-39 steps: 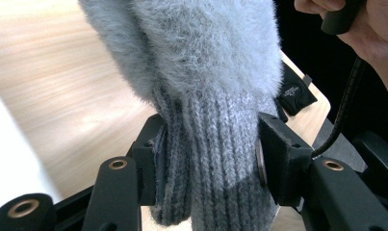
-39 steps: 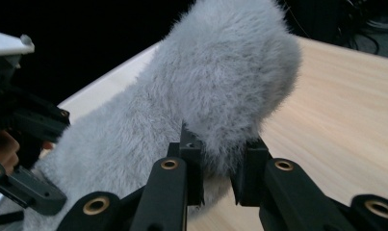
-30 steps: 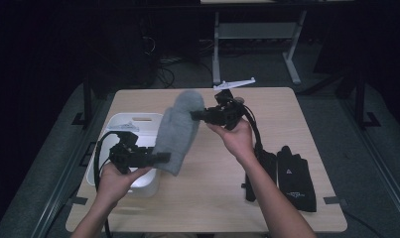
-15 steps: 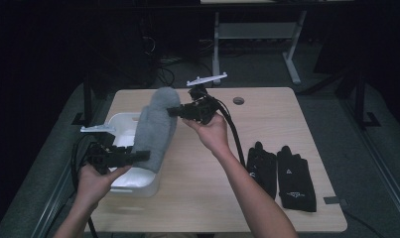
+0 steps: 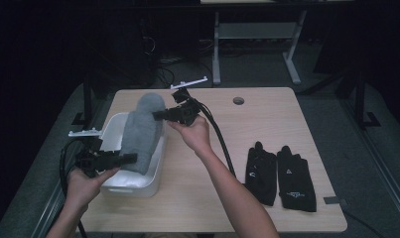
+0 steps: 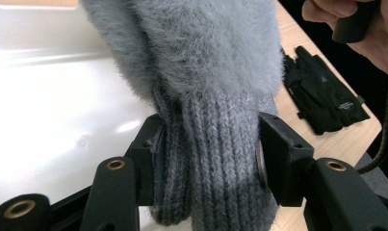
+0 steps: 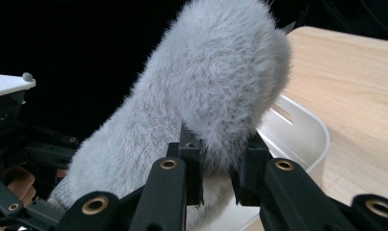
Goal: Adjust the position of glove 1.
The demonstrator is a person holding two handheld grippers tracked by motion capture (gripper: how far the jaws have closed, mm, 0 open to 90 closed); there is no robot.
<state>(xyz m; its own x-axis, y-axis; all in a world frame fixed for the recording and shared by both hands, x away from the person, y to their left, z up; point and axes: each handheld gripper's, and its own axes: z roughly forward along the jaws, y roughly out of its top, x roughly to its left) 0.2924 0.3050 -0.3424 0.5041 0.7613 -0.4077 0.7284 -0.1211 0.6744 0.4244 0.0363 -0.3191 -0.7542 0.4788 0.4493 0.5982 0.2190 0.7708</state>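
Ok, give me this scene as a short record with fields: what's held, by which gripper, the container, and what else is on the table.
held item: fuzzy grey mitten with a ribbed knit cuff
left gripper: shut on the ribbed cuff end
right gripper: shut on the fuzzy tip end
mitten position: stretched between both grippers, above the white bin
container: white plastic bin, near the table's left edge
other items: pair of black gloves lying flat, side by side, on the right part of the table
surface: light wooden table
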